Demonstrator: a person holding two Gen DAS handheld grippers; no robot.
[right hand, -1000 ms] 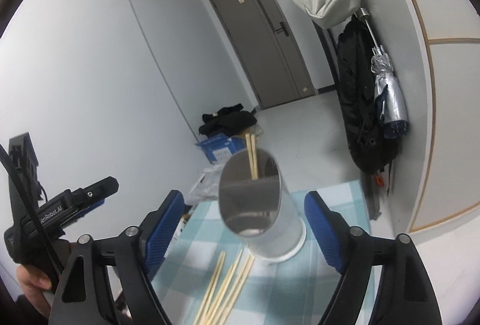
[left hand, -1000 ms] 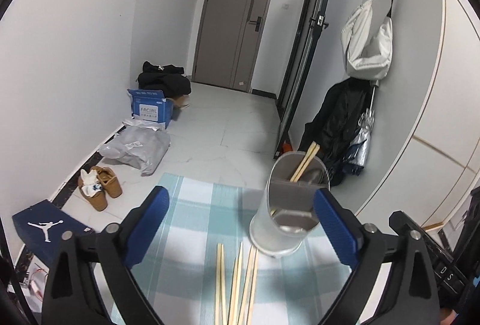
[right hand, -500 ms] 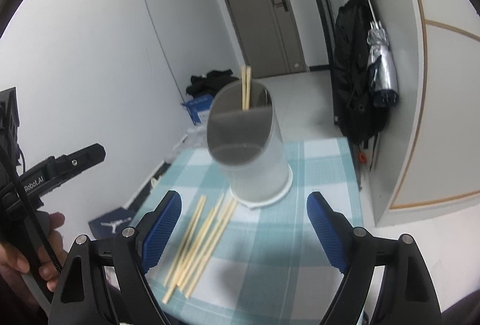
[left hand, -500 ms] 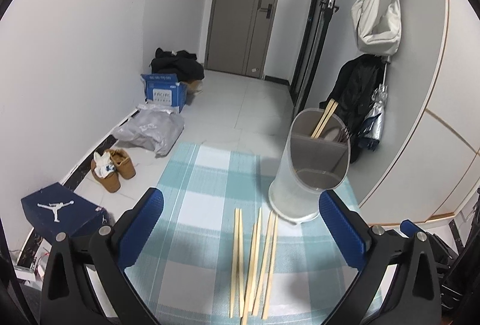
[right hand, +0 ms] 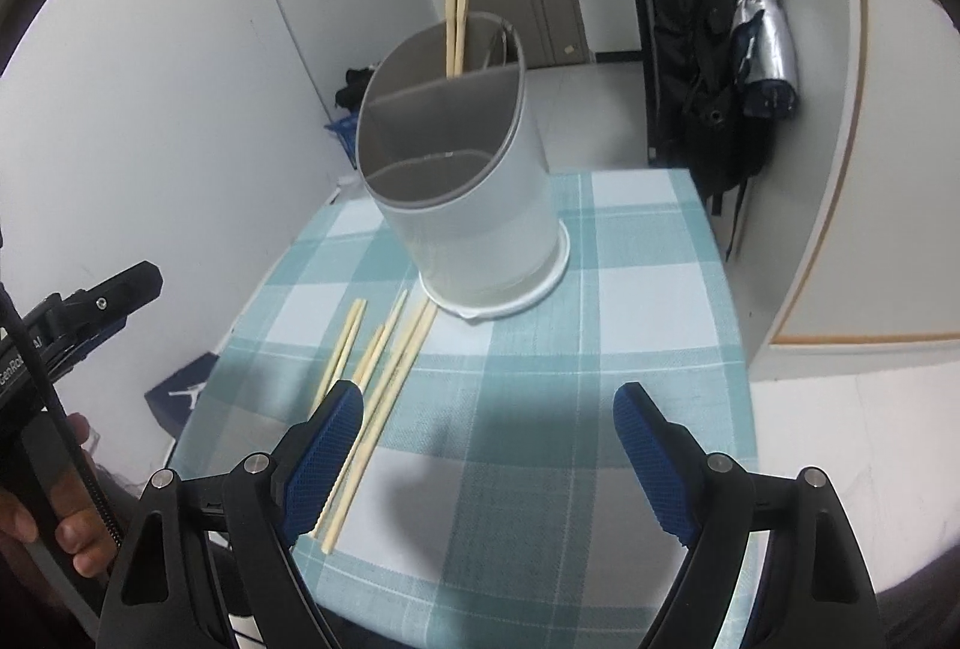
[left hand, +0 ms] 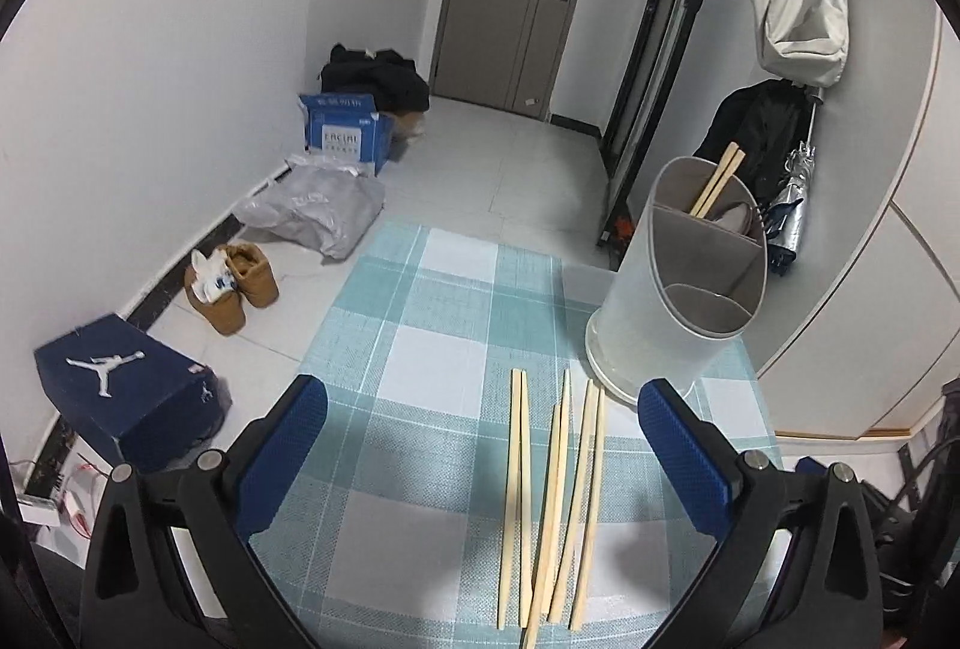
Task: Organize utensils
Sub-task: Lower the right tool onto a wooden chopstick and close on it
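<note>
While hovering over checked cloth (left hand: pixel 420 349) | left gripper (left hand: pixel 480 445) wide open, empty | right gripper (right hand: pixel 486 439) wide open, empty | loose chopsticks (left hand: pixel 552 499) flat beside holder (left hand: pixel 678 289) | one pair (right hand: pixel 454 30) upright in rear compartment

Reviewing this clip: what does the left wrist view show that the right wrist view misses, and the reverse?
Only the left wrist view shows the tan shoes, the grey plastic bag and the white bag hanging on the wall; the left gripper is open and empty. Only the right wrist view shows the hand holding the left gripper, plus the open, empty right gripper. Both show the loose chopsticks on the checked cloth and the divided holder with a chopstick pair standing in it.
</note>
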